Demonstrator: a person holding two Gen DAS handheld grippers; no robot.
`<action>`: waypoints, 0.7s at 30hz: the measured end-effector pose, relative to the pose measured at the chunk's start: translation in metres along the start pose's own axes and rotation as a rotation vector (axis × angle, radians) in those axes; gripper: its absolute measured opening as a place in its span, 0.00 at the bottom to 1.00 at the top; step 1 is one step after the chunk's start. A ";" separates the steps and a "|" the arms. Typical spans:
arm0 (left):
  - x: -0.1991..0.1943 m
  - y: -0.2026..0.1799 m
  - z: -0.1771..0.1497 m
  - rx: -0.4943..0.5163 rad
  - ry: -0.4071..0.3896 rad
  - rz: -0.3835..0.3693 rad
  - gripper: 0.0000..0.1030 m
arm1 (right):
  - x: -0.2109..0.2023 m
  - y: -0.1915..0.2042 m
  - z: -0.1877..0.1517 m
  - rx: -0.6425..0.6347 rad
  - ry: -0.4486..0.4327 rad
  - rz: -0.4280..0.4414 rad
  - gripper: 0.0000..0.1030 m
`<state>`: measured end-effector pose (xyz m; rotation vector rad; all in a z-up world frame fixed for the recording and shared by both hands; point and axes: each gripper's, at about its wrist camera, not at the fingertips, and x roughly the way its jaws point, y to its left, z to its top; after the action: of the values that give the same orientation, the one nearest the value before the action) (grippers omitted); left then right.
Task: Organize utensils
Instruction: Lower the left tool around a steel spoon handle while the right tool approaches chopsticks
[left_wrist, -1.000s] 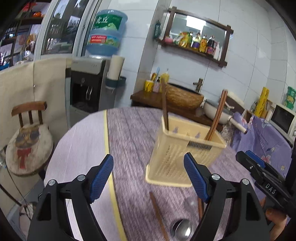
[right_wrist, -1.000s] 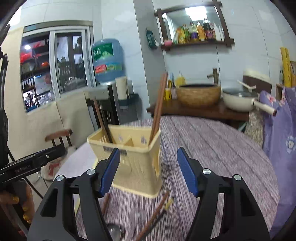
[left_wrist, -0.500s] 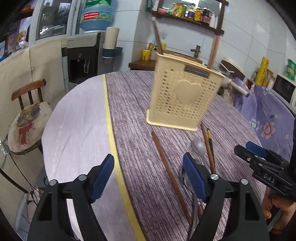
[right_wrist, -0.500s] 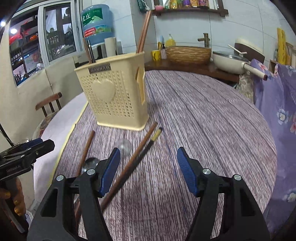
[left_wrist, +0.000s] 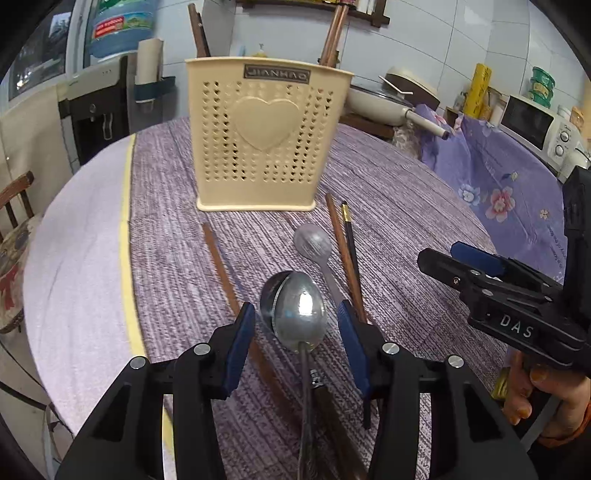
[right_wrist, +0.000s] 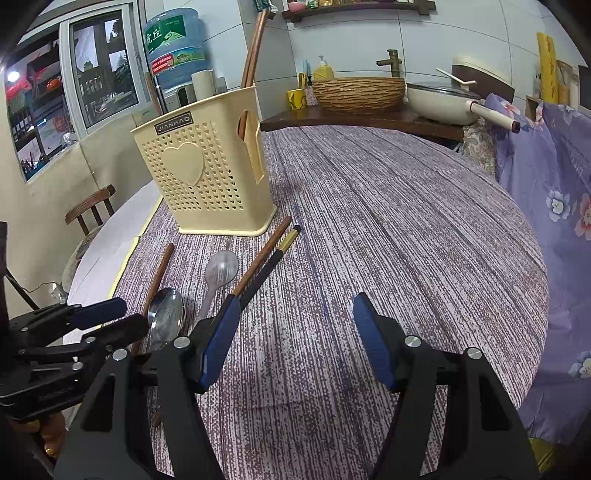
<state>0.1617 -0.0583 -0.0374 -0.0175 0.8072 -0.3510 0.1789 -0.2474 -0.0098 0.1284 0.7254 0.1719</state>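
A cream perforated utensil holder (left_wrist: 266, 136) with chopsticks standing in it sits on the purple table; it also shows in the right wrist view (right_wrist: 207, 177). In front of it lie a metal spoon (left_wrist: 295, 314), a clear plastic spoon (left_wrist: 314, 243), a brown chopstick (left_wrist: 219, 262) on the left, and a brown chopstick (left_wrist: 345, 254) beside a black gold-tipped chopstick (left_wrist: 351, 240). My left gripper (left_wrist: 297, 332) is open, low over the table, its fingers either side of the metal spoon's bowl. My right gripper (right_wrist: 291, 339) is open and empty over bare table, right of the utensils.
The round table (right_wrist: 406, 221) has a purple cloth with a yellow stripe (left_wrist: 125, 240) and a pale part at the left. A wooden chair (right_wrist: 92, 206) stands at the left. A counter with a basket bowl (right_wrist: 358, 92) and a pan (right_wrist: 443, 99) is behind.
Both grippers have dropped from holder height toward the table and pulled back. My left gripper has come down around the metal spoon's bowl and its fingers have narrowed.
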 end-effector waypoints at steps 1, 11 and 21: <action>0.002 0.000 0.001 -0.001 0.007 -0.004 0.45 | 0.000 -0.001 -0.001 0.005 0.002 0.001 0.62; 0.017 -0.004 0.004 0.018 0.040 -0.016 0.45 | 0.003 -0.001 -0.001 0.016 0.015 0.026 0.62; 0.026 -0.007 0.005 0.044 0.050 -0.007 0.41 | 0.005 0.002 -0.002 0.015 0.023 0.037 0.62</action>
<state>0.1794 -0.0733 -0.0510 0.0301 0.8491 -0.3769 0.1809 -0.2447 -0.0142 0.1543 0.7472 0.2040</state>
